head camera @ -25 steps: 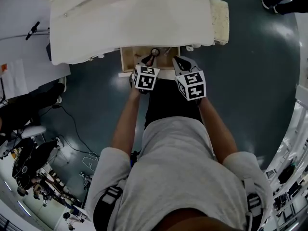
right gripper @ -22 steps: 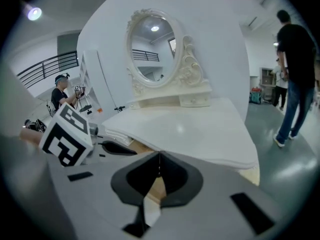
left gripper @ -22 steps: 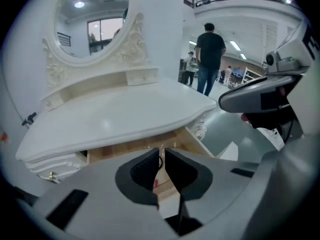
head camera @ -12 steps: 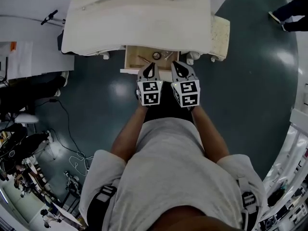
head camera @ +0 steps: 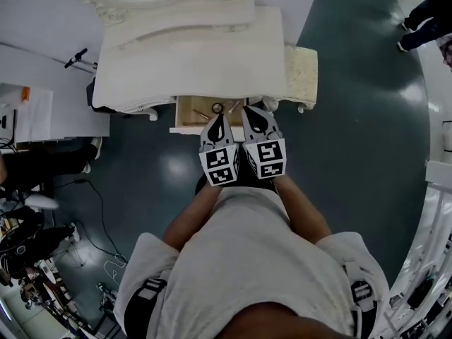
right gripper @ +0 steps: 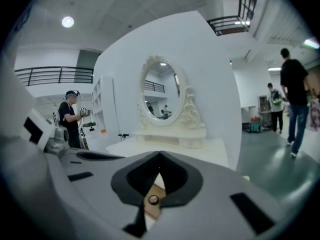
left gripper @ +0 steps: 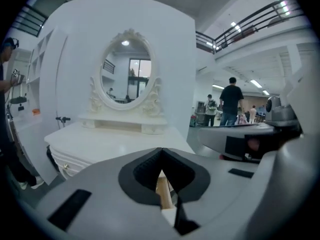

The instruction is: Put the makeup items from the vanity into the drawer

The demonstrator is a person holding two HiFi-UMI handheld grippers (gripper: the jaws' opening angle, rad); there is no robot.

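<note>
The white vanity [head camera: 191, 55] stands ahead with its wooden drawer [head camera: 189, 109] pulled open below the top. Small makeup items lie inside, among them a round dark one [head camera: 217, 108]. Both grippers hang side by side above the drawer's front. My left gripper [head camera: 216, 120] [left gripper: 161, 153] is shut with nothing between its jaws; they have just been closing. My right gripper [head camera: 253, 111] [right gripper: 160, 156] is also shut and empty. Through its jaw gap I see the drawer's wood and a round item [right gripper: 153, 199]. The vanity top [left gripper: 115, 141] looks bare.
An oval mirror [left gripper: 126, 71] rises at the vanity's back. A cream stool [head camera: 301, 76] stands against the vanity's right side. A white desk [head camera: 42, 111] and cables are at the left. People [head camera: 424, 13] stand far off on the green floor.
Both grippers have lifted up and back from the drawer and drawn together. The left gripper's jaws have closed on nothing. The head view has risen, showing more of the vanity.
</note>
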